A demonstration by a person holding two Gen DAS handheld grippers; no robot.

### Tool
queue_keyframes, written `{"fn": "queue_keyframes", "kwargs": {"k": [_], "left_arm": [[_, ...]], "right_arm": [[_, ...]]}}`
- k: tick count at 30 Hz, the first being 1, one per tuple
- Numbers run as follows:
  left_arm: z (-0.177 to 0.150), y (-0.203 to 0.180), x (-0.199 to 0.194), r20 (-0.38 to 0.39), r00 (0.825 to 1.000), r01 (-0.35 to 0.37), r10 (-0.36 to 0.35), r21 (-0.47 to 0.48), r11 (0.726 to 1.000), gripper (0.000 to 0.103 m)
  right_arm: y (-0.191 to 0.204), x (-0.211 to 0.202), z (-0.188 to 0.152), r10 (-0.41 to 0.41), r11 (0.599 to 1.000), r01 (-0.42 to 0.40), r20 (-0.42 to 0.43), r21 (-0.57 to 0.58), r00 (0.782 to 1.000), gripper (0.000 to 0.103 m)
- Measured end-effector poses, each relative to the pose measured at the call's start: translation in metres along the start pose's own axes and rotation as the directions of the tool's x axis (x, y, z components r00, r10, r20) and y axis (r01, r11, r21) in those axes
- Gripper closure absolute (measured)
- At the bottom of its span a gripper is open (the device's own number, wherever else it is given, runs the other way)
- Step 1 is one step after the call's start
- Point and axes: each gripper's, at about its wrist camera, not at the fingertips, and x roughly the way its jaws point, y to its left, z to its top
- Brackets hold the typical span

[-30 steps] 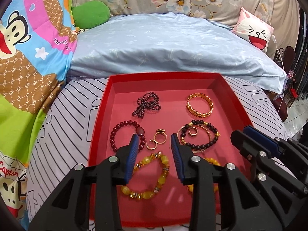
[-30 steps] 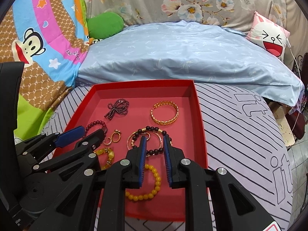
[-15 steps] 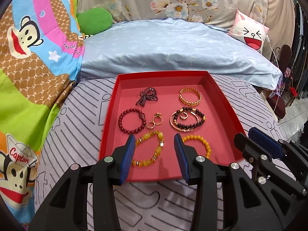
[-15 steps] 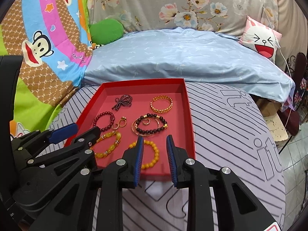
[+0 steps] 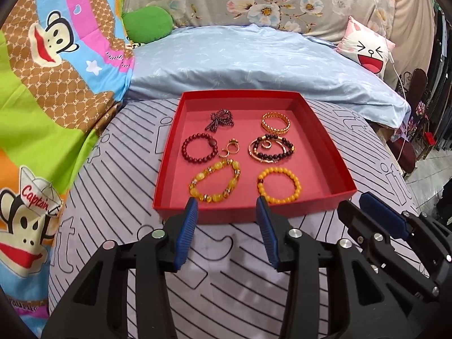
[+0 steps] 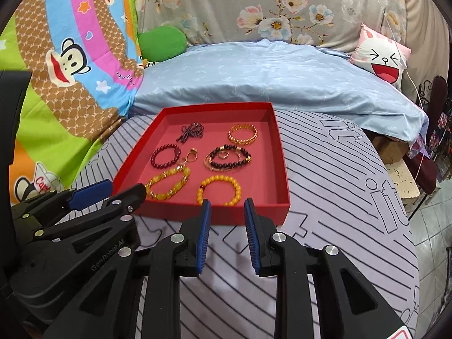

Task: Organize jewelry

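Looking along the left gripper (image 5: 227,206), its jaws have just been opening and stand apart with nothing between them, over striped cloth (image 5: 118,197) near the red tray (image 5: 325,141), where bracelets lie in two rows, a yellow bracelet (image 5: 278,183) nearest right. From the right view, the right gripper (image 6: 227,207) has spread slightly too, empty, just short of the tray's near wall (image 6: 226,212).
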Motion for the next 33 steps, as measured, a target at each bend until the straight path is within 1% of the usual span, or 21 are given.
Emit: {"fn": "queue_keyframes", "kwargs": {"k": [4,8,10,12,15,20,22,25,27,30,33], "left_arm": [[-0.007,0.001,-0.002,-0.009,1.000,-0.003,0.003,-0.005,1.000,0.060],[-0.015,0.000,-0.005,-0.017,1.000,-0.011,0.011,-0.009,1.000,0.056],[-0.018,0.001,-0.005,-0.021,1.000,-0.015,0.015,-0.014,1.000,0.053],[-0.020,0.002,-0.005,-0.026,0.999,-0.022,0.022,-0.020,1.000,0.049],[-0.024,0.003,-0.005,-0.031,0.999,-0.027,0.026,-0.024,0.999,0.046],[-0.029,0.003,-0.005,-0.035,0.998,-0.045,0.044,-0.025,0.999,0.038],[-0.031,0.006,-0.005,-0.037,0.998,-0.055,0.054,-0.033,0.998,0.035],[-0.034,0.010,-0.005,-0.037,0.997,-0.066,0.064,-0.045,0.997,0.028],[-0.036,0.014,-0.005,-0.035,0.997,-0.069,0.067,-0.054,0.996,0.022],[-0.037,0.016,-0.006,-0.030,0.997,-0.078,0.076,-0.057,0.995,0.017],[-0.039,0.017,-0.006,-0.033,0.996,-0.086,0.084,-0.054,0.995,0.015]], "right_arm": [[0.002,-0.002,-0.007,-0.005,1.000,0.005,-0.009,-0.002,1.000,0.078],[0.003,-0.004,-0.013,-0.024,1.000,0.024,-0.015,-0.009,1.000,0.077],[0.001,-0.005,-0.016,-0.033,0.999,0.033,-0.017,-0.008,0.999,0.074],[-0.002,-0.006,-0.018,-0.045,0.999,0.045,-0.018,-0.004,0.999,0.069],[-0.006,-0.007,-0.022,-0.049,0.999,0.049,-0.021,0.002,0.999,0.065],[-0.007,-0.008,-0.028,-0.061,0.998,0.061,-0.023,-0.012,0.998,0.062],[-0.008,-0.008,-0.029,-0.068,0.998,0.068,-0.025,-0.011,0.997,0.058],[-0.013,-0.008,-0.031,-0.081,0.997,0.081,-0.022,0.003,0.997,0.043],[-0.017,-0.009,-0.033,-0.087,0.996,0.088,-0.015,0.021,0.996,0.036],[-0.020,-0.009,-0.035,-0.085,0.996,0.086,-0.015,0.036,0.996,0.030],[-0.018,-0.010,-0.036,-0.100,0.994,0.101,-0.009,0.030,0.995,0.028]]}}
